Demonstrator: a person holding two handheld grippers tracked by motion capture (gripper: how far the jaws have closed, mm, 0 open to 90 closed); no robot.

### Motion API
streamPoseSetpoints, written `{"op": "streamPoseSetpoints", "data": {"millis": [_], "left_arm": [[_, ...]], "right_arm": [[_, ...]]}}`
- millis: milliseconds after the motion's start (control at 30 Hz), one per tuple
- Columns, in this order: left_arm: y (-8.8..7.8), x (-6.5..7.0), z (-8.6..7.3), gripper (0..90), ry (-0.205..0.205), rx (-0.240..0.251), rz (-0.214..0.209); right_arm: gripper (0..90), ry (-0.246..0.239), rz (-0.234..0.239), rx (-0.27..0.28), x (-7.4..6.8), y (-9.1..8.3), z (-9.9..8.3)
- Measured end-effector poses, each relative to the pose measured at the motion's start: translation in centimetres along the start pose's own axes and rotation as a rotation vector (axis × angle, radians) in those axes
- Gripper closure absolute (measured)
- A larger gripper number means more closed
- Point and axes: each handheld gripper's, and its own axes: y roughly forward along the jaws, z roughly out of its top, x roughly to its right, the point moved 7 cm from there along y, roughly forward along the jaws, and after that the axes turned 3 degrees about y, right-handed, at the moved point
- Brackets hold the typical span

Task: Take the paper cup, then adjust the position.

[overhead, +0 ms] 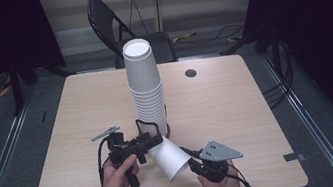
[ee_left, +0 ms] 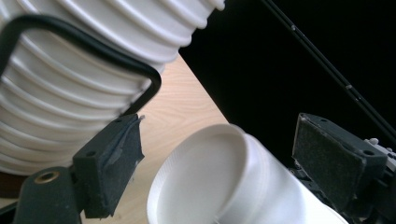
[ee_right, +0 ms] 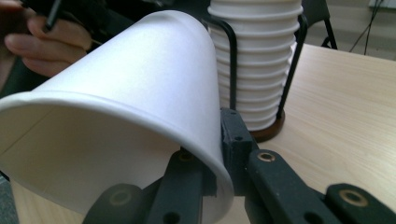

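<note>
Close by, the right tongs [ee_right: 219, 154] pinch the rim of a white paper cup [ee_right: 126, 107], one jaw inside, one outside. From the left tongs [ee_left: 219, 158], spread wide, the cup's base [ee_left: 205, 172] sits between the pads, touching neither. From above, the cup lies tilted between both tongs, just beside the cup stack [overhead: 145, 86] on the tabletop [overhead: 237, 107].

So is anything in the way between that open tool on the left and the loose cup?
Nothing visible. In the left gripper view the loose cup's base already sits between the left tool's open pads, untouched by either. The right tool pinches its rim. The cup stack stands just behind, beside the path.
</note>
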Motion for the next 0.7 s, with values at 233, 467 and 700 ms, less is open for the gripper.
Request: {"op": "streamPoseSetpoints", "data": {"millis": [233,467,700], "left_arm": [[-0.7,-0.1,0.2,15.9,0.106,0.001,0.03],[-0.7,0.1,-0.4,16.1,0.22,-0.025,0.039],[-0.5,0.6,-1.4,17.3,0.441,-0.078,0.065]], "right_arm": [[86.6,0.05,-0.001,-0.065,1.1,-0.4,-0.2],[86.6,0.094,-0.011,-0.142,2.4,-0.7,-0.6],[86.6,0.134,0.018,-0.22,2.8,-0.9,-0.9]]}}
